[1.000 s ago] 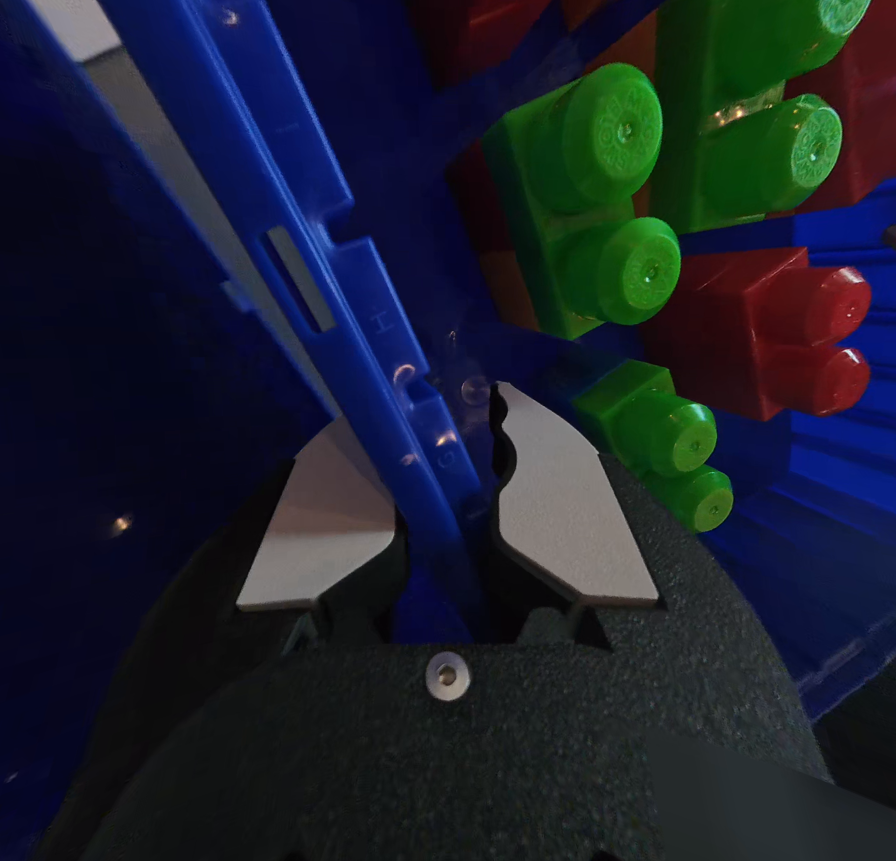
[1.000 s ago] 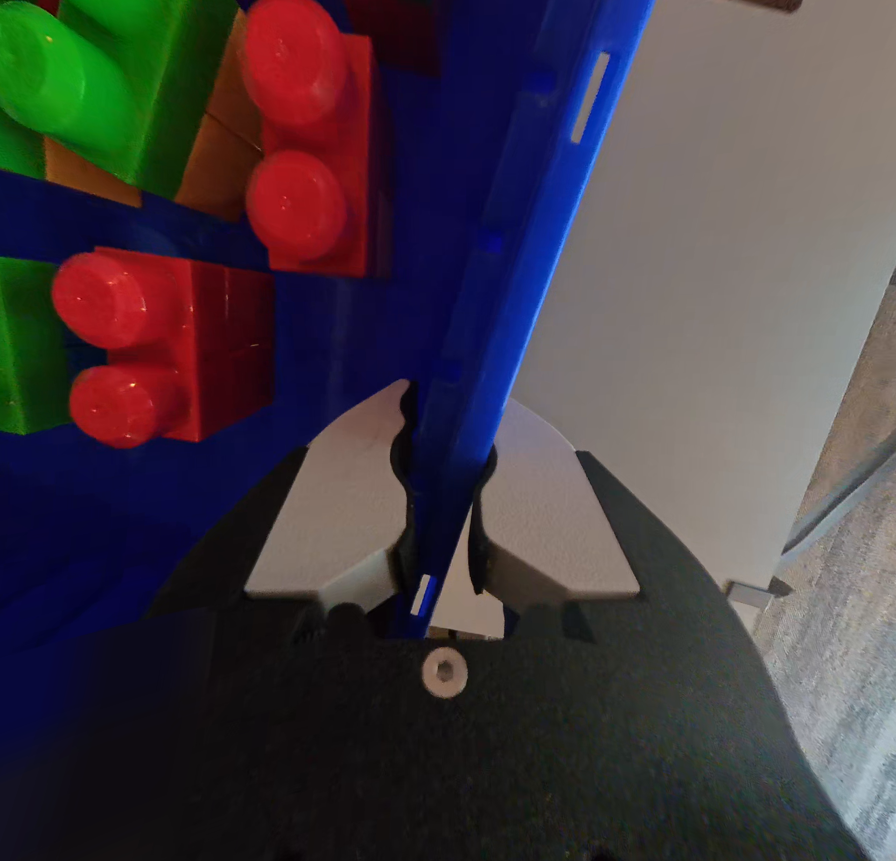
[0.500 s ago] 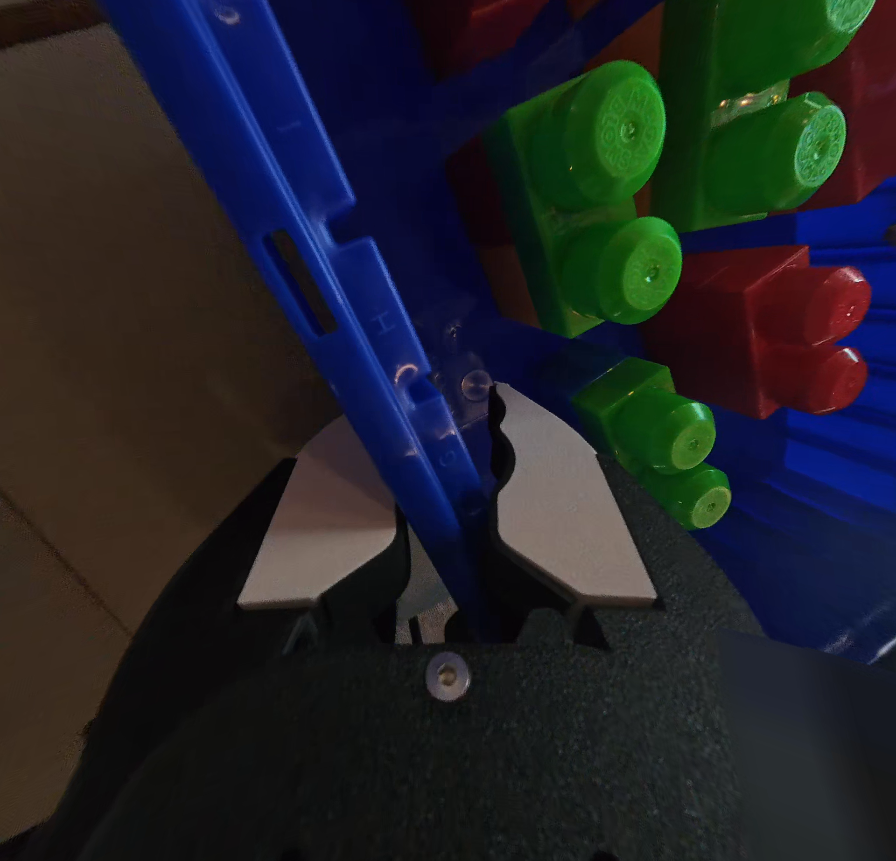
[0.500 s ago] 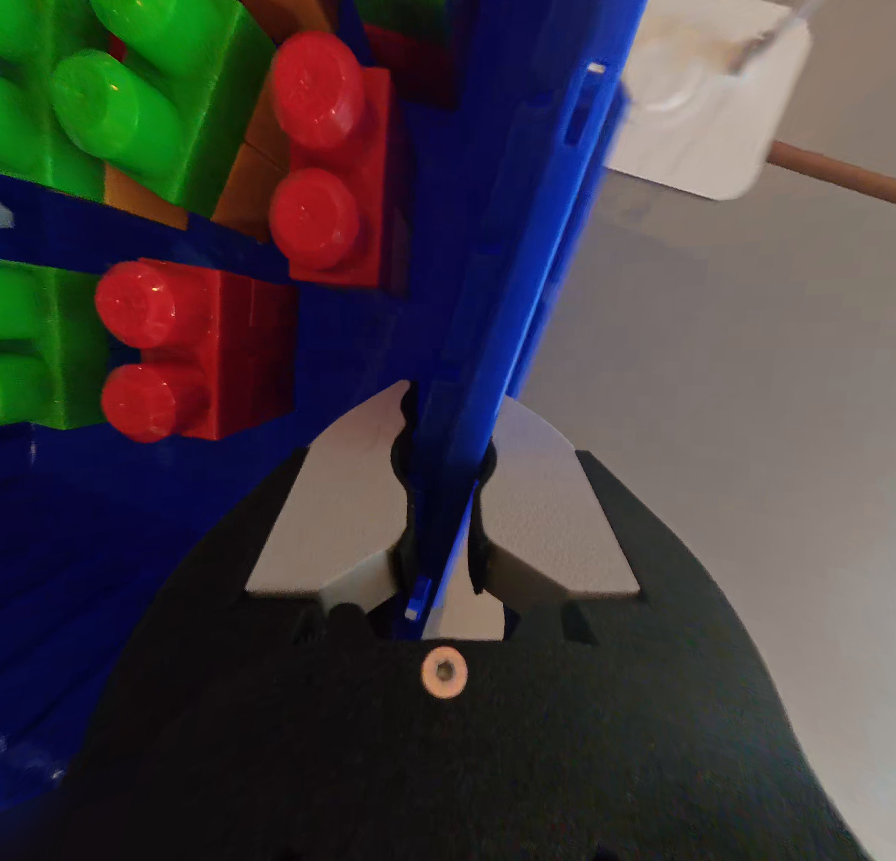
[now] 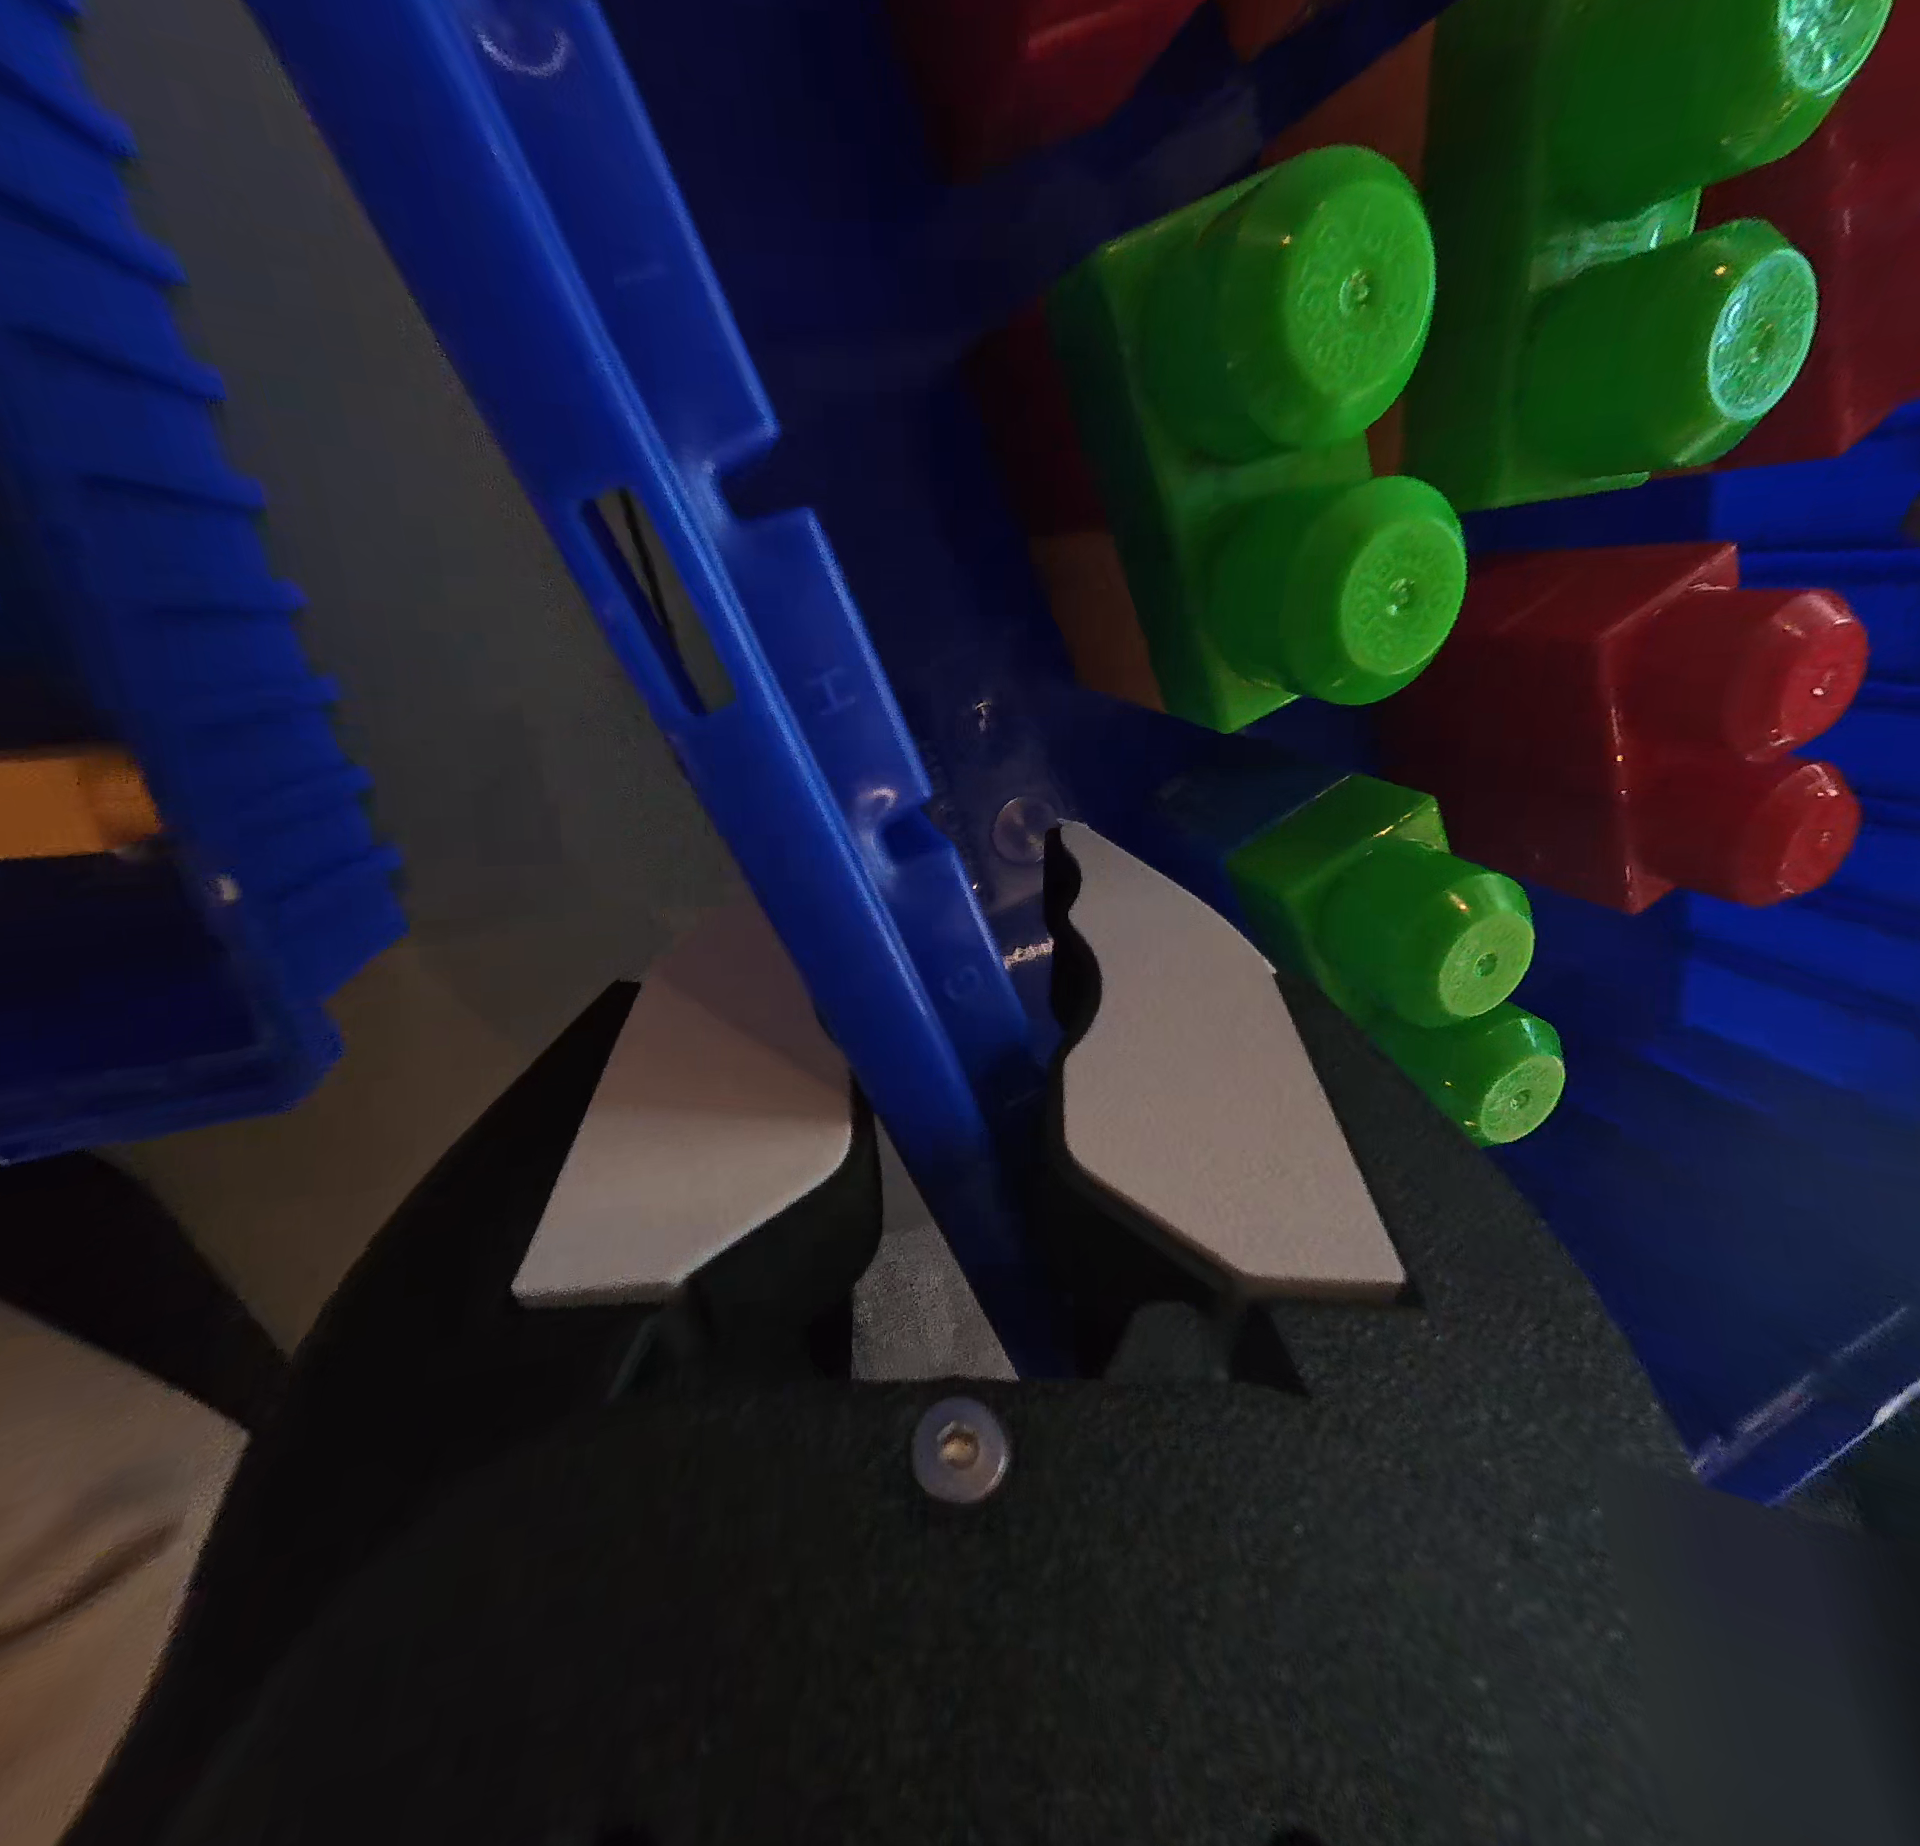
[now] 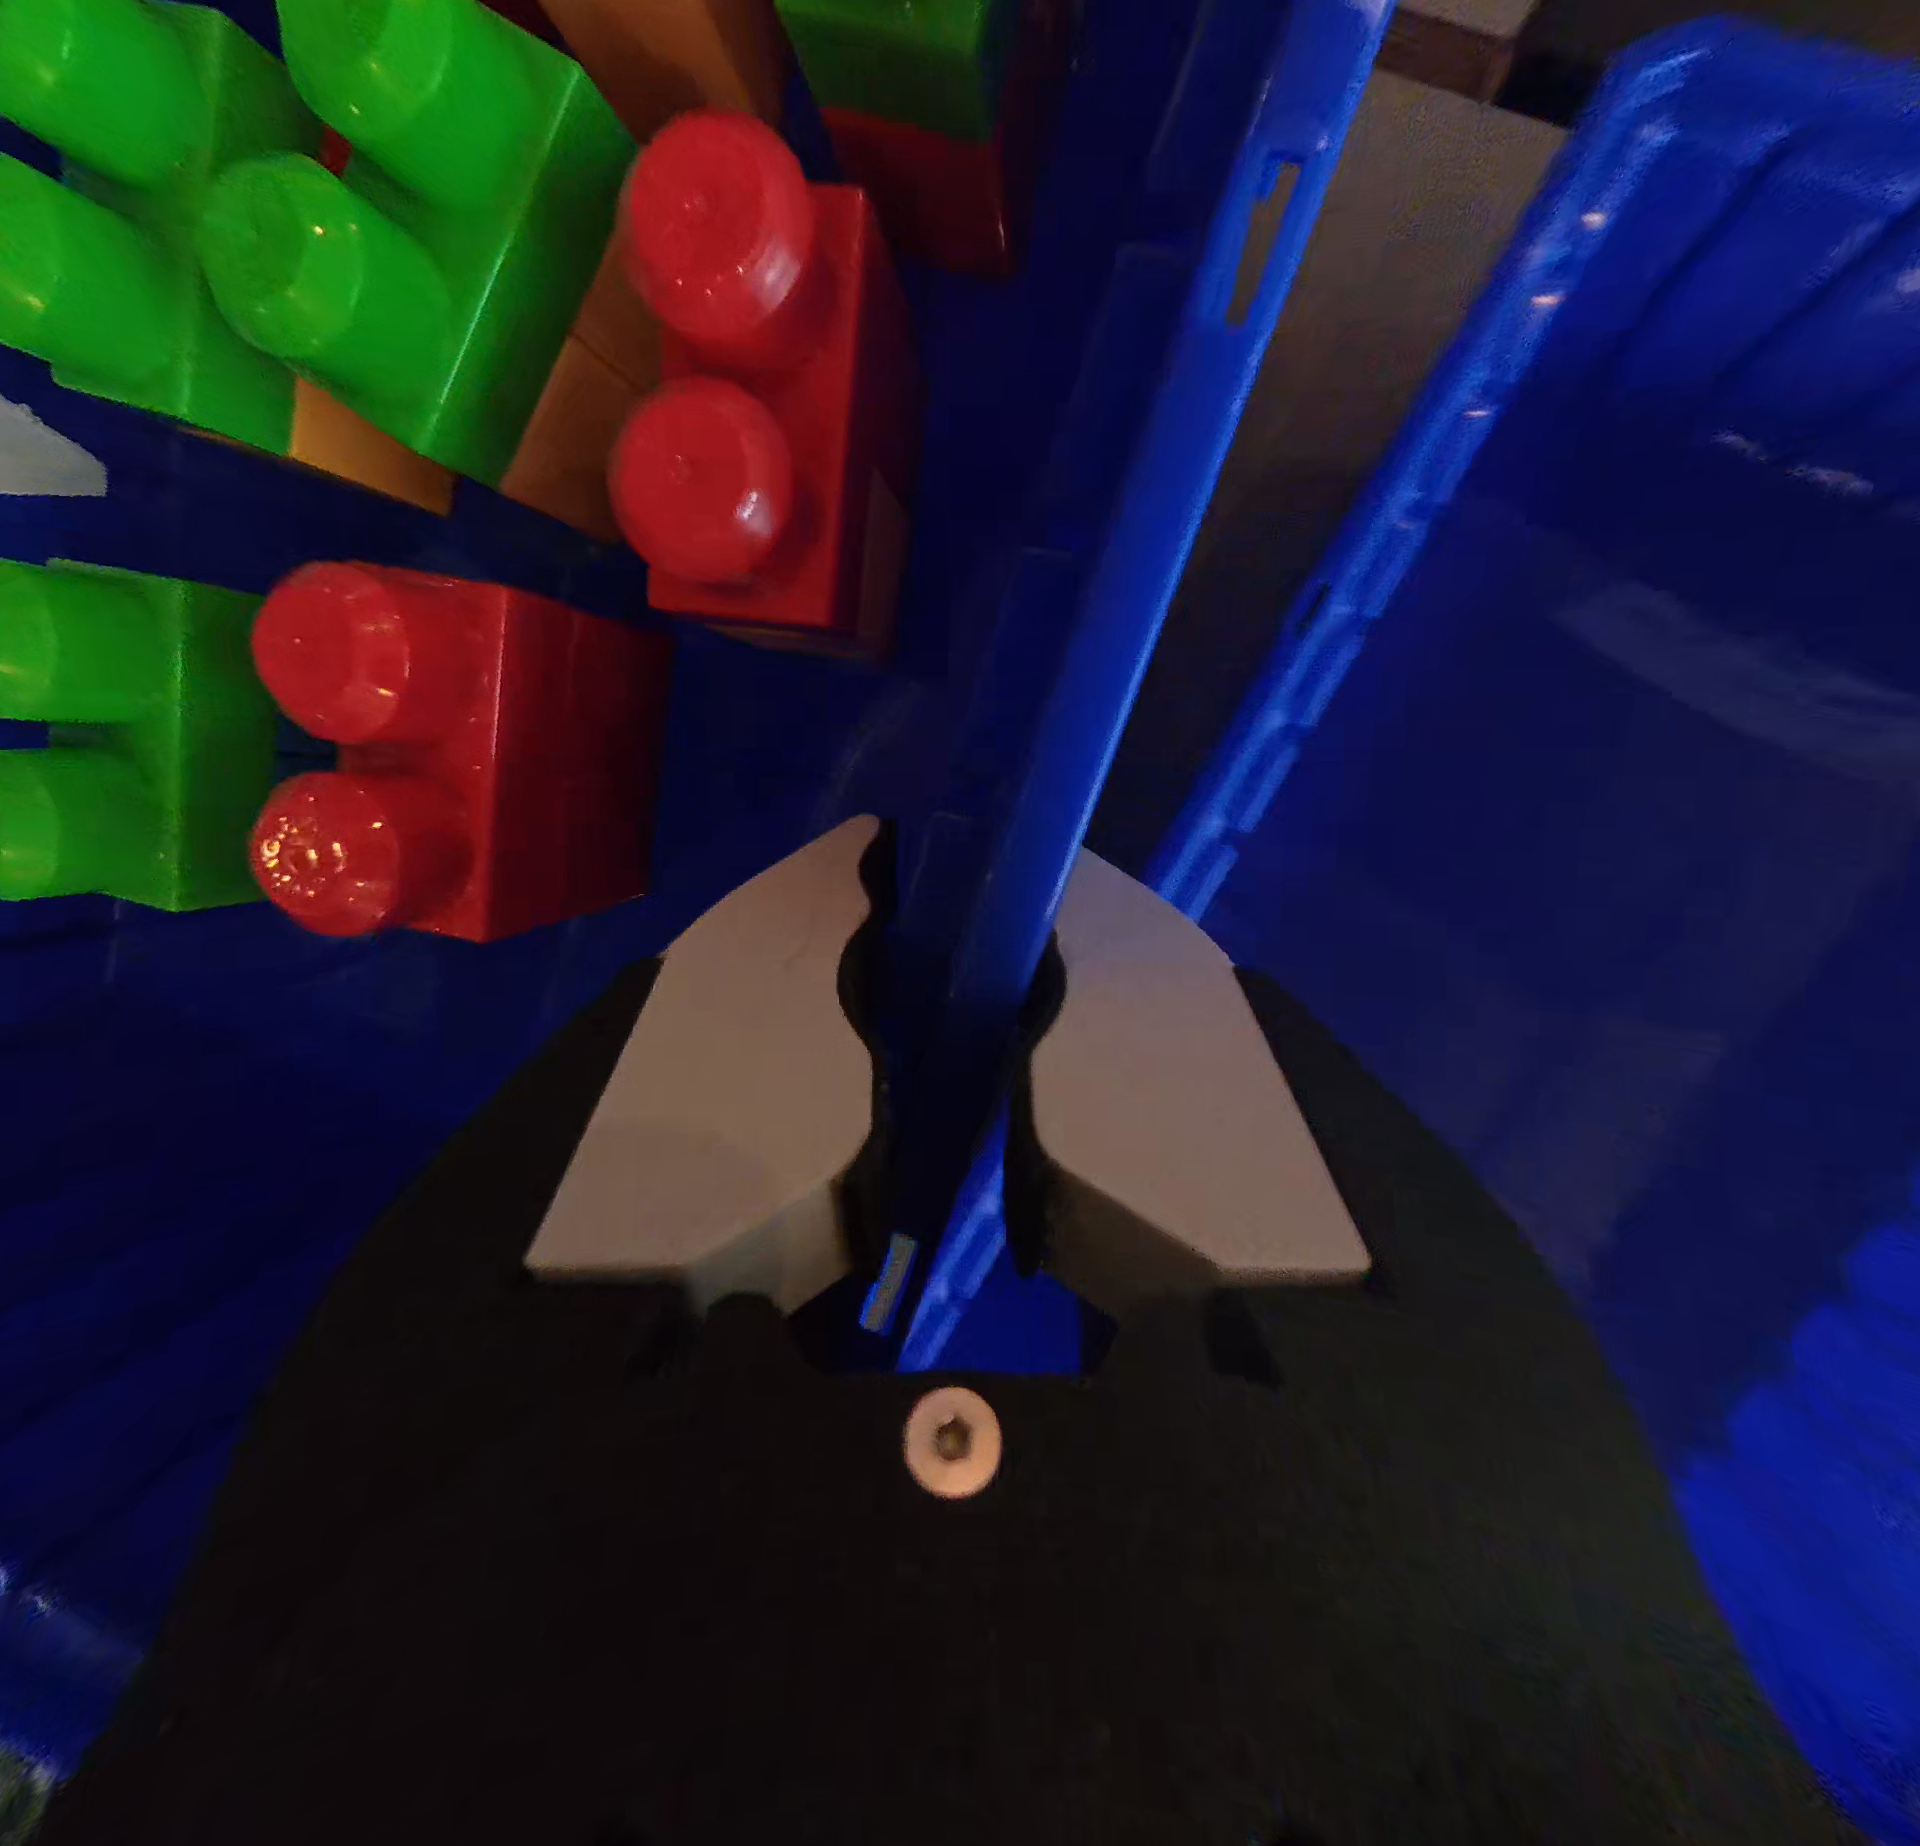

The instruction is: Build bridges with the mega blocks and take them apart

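A blue bin holds green [image 5: 1278, 425], red [image 5: 1662, 716] and orange mega blocks, seen from the side with their studs pointing out. My left gripper [image 5: 935, 1017] is shut on the bin's left wall rim [image 5: 582, 342]. My right gripper [image 6: 966, 965] is shut on the bin's right wall rim [image 6: 1174, 446]. In the right wrist view the green blocks [image 6: 395, 238], red blocks [image 6: 748, 394] and an orange block [image 6: 665, 30] lie left of the rim. The bin's floor is mostly hidden by blocks.
Another blue ribbed bin [image 5: 135, 653] is at the left in the left wrist view, with an orange-yellow thing [image 5: 62, 799] in it. A second blue bin [image 6: 1662, 653] stands close on the right in the right wrist view. A grey surface [image 5: 395, 549] lies between.
The held bin and both grippers have moved together. The plain surfaces beside it gave way to other blue bins on both sides. Both grips are unchanged.
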`<state>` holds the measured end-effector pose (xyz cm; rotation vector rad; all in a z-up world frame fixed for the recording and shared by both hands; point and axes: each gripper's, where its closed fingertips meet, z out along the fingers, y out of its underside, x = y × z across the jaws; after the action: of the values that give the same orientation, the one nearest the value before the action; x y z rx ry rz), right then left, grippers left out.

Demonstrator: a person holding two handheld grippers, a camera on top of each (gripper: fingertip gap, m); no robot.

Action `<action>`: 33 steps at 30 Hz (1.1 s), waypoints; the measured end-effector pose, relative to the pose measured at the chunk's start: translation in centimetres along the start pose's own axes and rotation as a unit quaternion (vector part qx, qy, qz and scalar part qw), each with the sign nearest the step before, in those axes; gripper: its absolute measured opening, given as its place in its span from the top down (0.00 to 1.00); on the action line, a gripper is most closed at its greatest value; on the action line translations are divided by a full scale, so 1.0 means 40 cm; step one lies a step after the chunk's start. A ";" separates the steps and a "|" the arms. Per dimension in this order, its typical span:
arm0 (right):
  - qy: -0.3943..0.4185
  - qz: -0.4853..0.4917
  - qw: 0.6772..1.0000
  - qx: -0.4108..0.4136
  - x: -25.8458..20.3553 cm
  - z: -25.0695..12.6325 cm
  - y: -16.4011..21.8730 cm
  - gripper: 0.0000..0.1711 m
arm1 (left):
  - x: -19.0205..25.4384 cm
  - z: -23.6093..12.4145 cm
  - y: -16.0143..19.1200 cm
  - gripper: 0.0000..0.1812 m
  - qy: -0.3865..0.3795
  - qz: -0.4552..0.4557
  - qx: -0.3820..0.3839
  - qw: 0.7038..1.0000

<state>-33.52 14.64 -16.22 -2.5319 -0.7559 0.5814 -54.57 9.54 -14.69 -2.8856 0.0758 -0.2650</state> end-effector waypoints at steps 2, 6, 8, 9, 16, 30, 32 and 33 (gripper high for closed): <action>-0.005 -0.001 1.000 0.000 -0.033 0.048 0.002 0.89 | -0.052 0.016 0.016 0.83 -0.004 -0.002 -0.002 1.000; 0.001 -0.002 1.000 -0.005 -0.052 0.122 0.028 0.88 | -0.106 0.080 0.046 0.82 0.013 0.004 -0.011 1.000; 0.014 -0.007 1.000 -0.015 -0.052 0.152 0.048 0.87 | -0.124 0.121 0.056 0.83 0.022 -0.004 -0.020 1.000; 0.021 -0.008 1.000 -0.020 -0.049 0.167 0.058 0.87 | -0.131 0.141 0.060 0.83 0.023 -0.009 -0.024 0.999; 0.066 -0.010 0.997 -0.045 0.000 0.240 0.111 0.85 | -0.143 0.260 0.053 0.84 0.038 -0.002 -0.030 0.999; 0.137 -0.048 0.983 -0.109 0.041 0.306 0.162 0.78 | -0.167 0.360 0.046 0.85 0.046 -0.008 -0.030 0.998; 0.145 -0.056 0.981 -0.117 0.044 0.308 0.169 0.77 | -0.166 0.373 0.048 0.85 0.050 -0.009 -0.030 0.998; 0.144 -0.061 0.980 -0.120 0.042 0.309 0.171 0.75 | -0.168 0.379 0.044 0.86 0.053 -0.012 -0.022 0.998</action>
<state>-35.62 13.90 -30.27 -2.6804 -0.9099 0.0806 -58.39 11.87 -30.76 -2.9165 0.0665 -0.4257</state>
